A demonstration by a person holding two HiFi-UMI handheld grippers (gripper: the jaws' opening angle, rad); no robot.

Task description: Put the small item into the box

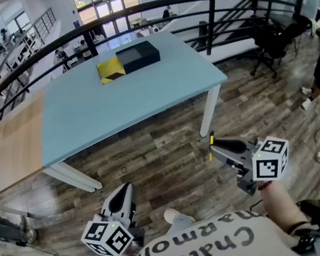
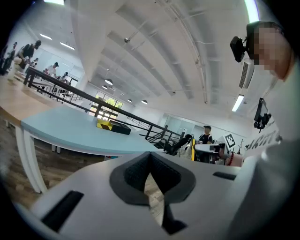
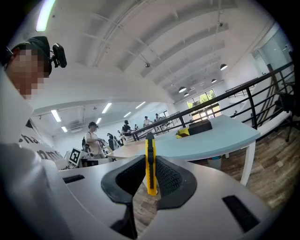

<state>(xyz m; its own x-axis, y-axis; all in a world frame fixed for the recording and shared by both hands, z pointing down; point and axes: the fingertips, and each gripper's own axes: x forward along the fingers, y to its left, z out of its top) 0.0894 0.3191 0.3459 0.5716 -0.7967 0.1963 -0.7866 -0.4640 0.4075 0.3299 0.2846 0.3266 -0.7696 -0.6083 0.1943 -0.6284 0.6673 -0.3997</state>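
My R claw point(image 3: 150, 180): closed on yellow cutter point(image 3: 150, 161), held upright btwn pads. My L claw point(image 2: 150, 164): closed, nothing btwn pads. Head view: L claw at 7 o'clock, R claw at 4 o'clock, both over wood floor point(image 1: 168, 144), apart from blue worktop point(image 1: 115, 110). Black-and-yellow box point(image 1: 128, 61) sits at 12 o'clock, near worktop's far edge, well apart from cutter.

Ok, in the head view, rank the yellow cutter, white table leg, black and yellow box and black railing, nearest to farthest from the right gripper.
1. the yellow cutter, clamped in the jaws of the right gripper.
2. the white table leg, just ahead of the jaws.
3. the black and yellow box, on the far side of the blue tabletop.
4. the black railing, behind the box.
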